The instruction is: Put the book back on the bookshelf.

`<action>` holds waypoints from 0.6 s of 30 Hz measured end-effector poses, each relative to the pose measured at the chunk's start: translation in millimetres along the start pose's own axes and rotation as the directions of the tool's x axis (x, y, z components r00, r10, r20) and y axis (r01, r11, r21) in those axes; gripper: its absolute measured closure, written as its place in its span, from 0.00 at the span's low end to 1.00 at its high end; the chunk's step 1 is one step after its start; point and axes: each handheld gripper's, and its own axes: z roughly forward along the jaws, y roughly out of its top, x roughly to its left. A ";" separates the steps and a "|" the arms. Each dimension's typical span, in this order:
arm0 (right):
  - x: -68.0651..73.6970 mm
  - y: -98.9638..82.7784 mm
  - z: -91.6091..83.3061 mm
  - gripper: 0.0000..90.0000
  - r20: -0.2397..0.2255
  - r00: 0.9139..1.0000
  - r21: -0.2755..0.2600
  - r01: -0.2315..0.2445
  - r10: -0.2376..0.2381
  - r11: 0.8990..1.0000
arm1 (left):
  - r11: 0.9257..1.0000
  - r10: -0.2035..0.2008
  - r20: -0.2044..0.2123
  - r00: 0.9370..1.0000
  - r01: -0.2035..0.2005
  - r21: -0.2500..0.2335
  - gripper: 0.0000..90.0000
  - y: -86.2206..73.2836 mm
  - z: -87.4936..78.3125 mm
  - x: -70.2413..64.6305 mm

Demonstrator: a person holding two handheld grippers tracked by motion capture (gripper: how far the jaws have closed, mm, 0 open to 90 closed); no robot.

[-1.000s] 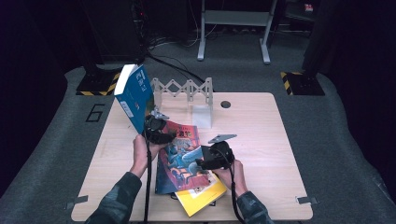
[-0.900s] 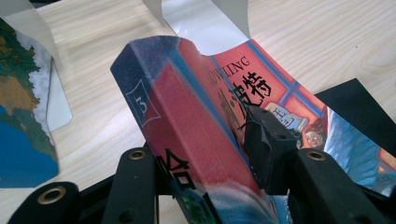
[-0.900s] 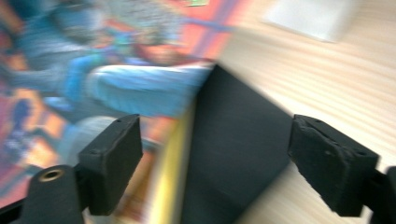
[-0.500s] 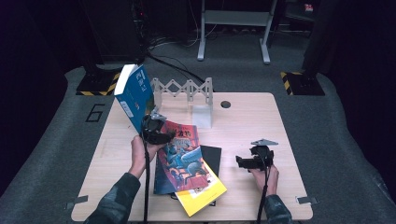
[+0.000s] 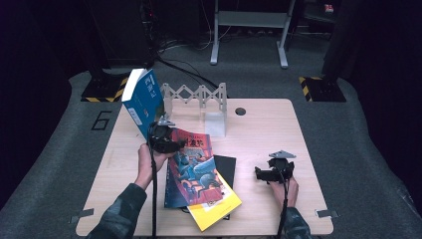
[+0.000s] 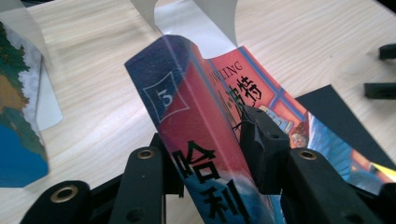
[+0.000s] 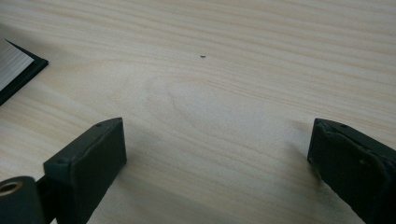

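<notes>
Left gripper [image 6: 210,154] is clamped on the spine of the red book [image 5: 196,167], which lies at table centre, its jaws having just tightened. Lift that edge slowly toward the rack [image 5: 196,94] at 12 o'clock. Right gripper [image 5: 263,174], jaws spread wide and empty at 3 o'clock, could steady the far cover.

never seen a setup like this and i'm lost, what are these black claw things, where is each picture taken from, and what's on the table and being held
A person holds a hand tool in each hand, each ending in a two-jaw black gripper. One picture comes from a camera above the light wooden table; the other two from cameras riding on each gripper. The left gripper has just been closing on the spine of a red and blue illustrated paperback book, lifting that edge. The right gripper hangs open over bare wood. Also there: an upright blue book, a yellow book, a flat black book and a grey zigzag metal book rack.
</notes>
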 end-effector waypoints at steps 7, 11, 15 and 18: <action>-0.1 -1.5 0.0 0.06 -0.007 1.000 -0.010 0.007 -0.007 1.000 | 0.999 -0.019 0.011 1.000 0.019 -0.031 0.72 -0.3 -2.9 -2.4; 0.2 -1.7 -0.3 0.06 -0.006 1.000 -0.011 0.010 -0.010 1.000 | 0.997 -0.038 0.037 0.999 0.040 -0.070 0.74 1.2 -8.2 -4.8; 0.3 -1.8 -0.2 0.07 -0.006 1.000 -0.016 0.010 -0.011 1.000 | 0.993 -0.060 0.079 0.995 0.068 -0.100 0.77 4.6 -12.2 -6.0; 0.3 -1.8 -0.4 0.08 -0.007 1.000 -0.017 0.011 -0.011 1.000 | 0.992 -0.056 0.089 0.994 0.065 -0.109 0.78 8.2 -16.0 -8.4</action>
